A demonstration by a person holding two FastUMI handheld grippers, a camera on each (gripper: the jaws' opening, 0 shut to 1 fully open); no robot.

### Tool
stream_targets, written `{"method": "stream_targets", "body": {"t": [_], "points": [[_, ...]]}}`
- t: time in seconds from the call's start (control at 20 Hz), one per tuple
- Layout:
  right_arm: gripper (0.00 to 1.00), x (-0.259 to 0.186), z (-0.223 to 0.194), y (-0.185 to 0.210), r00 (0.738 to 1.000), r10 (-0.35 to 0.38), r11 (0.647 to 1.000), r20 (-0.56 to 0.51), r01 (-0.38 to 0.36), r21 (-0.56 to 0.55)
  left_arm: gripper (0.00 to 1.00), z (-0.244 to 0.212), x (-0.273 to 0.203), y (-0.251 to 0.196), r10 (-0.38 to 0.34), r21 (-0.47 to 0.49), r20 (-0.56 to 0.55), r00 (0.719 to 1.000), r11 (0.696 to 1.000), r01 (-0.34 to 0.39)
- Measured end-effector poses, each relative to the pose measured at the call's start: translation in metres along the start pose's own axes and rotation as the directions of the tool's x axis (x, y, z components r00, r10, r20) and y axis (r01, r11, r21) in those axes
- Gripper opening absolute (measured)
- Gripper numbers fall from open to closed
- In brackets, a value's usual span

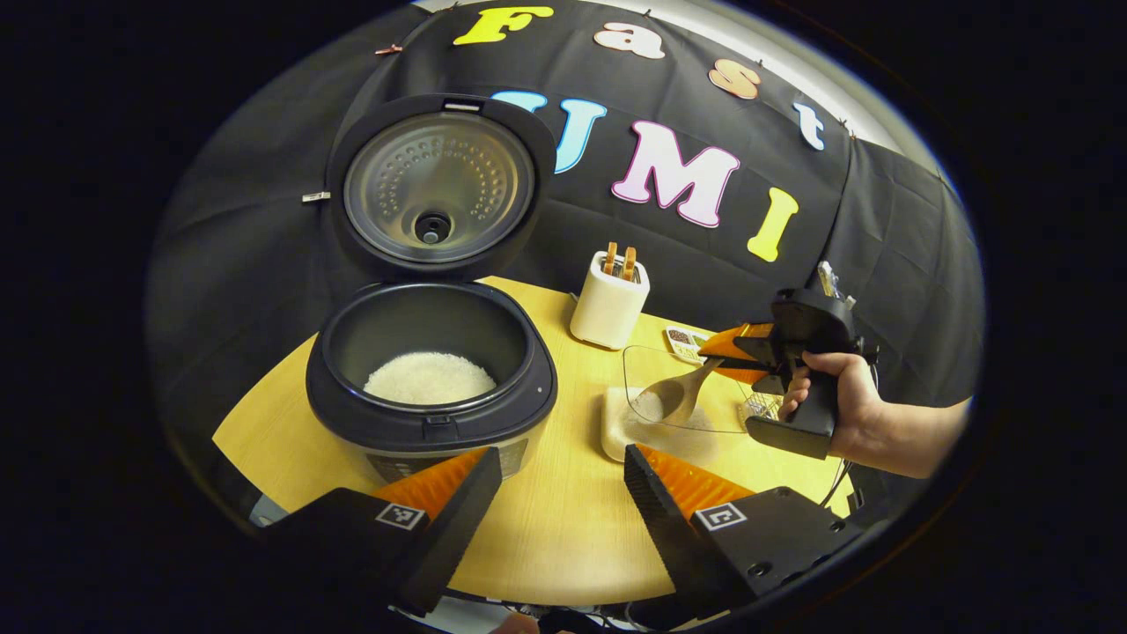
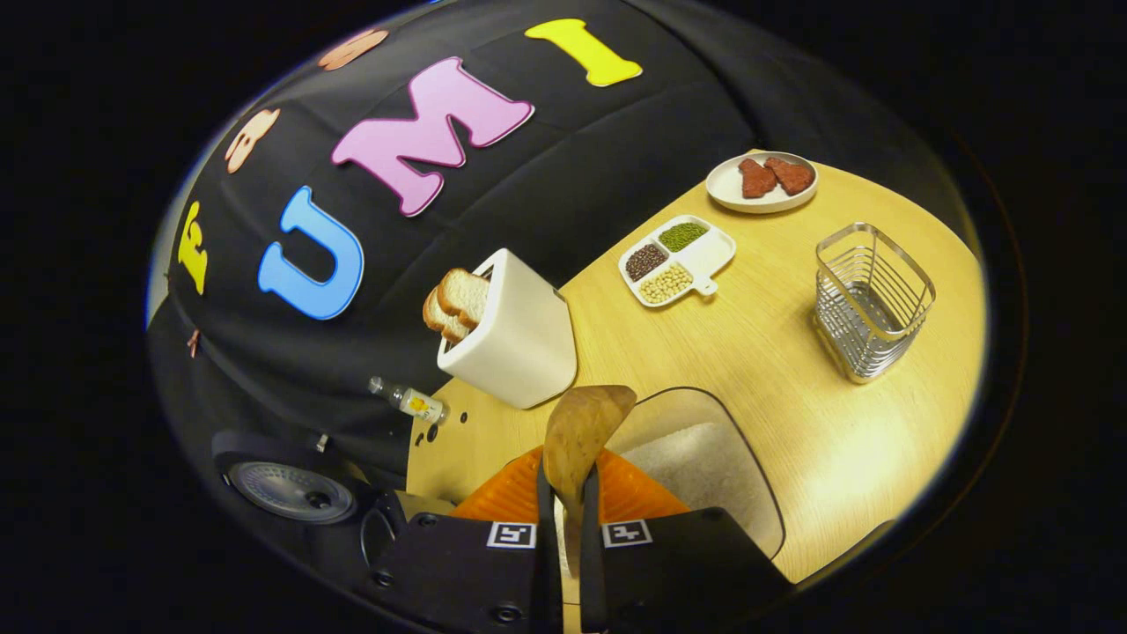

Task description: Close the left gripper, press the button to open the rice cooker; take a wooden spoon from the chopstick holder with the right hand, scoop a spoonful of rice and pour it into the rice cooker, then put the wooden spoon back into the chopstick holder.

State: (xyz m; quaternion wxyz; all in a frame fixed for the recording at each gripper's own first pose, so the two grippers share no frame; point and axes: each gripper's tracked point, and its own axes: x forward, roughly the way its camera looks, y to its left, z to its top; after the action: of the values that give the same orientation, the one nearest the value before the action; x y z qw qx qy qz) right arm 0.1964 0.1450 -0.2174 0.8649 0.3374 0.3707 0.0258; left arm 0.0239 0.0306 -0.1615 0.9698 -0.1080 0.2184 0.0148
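1. Step in hand: scooping. The rice cooker (image 1: 431,370) stands lid-up, with rice inside.
2. The right gripper (image 1: 718,357) clamps the wooden spoon (image 1: 678,394) by its handle, its bowl dipped in the clear rice container (image 1: 669,401) right of the cooker.
3. The left gripper (image 1: 563,493) hovers in front of the cooker, jaws wide apart, empty.
4. Next move: lift level and carry left over the cooker rim.
5. Behind the container stands the toaster (image 2: 511,339); the wire chopstick holder (image 2: 872,299) stands farther right.
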Motion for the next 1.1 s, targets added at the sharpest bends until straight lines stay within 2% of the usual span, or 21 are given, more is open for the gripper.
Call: {"method": "stream_targets", "body": {"t": [0.3,0.55,0.8,0.9,0.95,1.1], "points": [[0.12,-0.019,0.030,-0.009,0.999,-0.005,0.991,0.034,0.000,0.134,0.95,0.007,-0.011,-0.001,0.012,-0.004,0.030,0.999,1.000,-0.011],[0.12,-0.029,0.045,0.004,0.998,0.028,0.965,0.054,-0.041,0.258,0.95,0.022,-0.018,0.006,0.020,0.009,0.077,0.997,1.000,-0.020],[0.12,-0.040,0.051,0.042,0.993,0.099,0.940,0.069,-0.116,0.321,0.95,0.031,-0.027,0.015,0.028,-0.010,0.108,0.994,1.000,-0.027],[0.12,-0.043,0.048,0.059,0.990,0.127,0.937,0.065,-0.141,0.321,0.92,0.032,-0.031,0.018,0.026,-0.018,0.120,0.992,1.000,-0.024],[0.12,-0.044,0.047,0.068,0.988,0.140,0.936,0.067,-0.154,0.315,0.95,0.032,-0.032,0.021,0.028,-0.021,0.123,0.992,0.999,-0.025],[0.12,-0.044,0.038,0.098,0.982,0.183,0.936,0.052,-0.190,0.296,0.95,0.035,-0.038,0.031,0.045,-0.048,0.138,0.989,0.998,-0.039]]}}
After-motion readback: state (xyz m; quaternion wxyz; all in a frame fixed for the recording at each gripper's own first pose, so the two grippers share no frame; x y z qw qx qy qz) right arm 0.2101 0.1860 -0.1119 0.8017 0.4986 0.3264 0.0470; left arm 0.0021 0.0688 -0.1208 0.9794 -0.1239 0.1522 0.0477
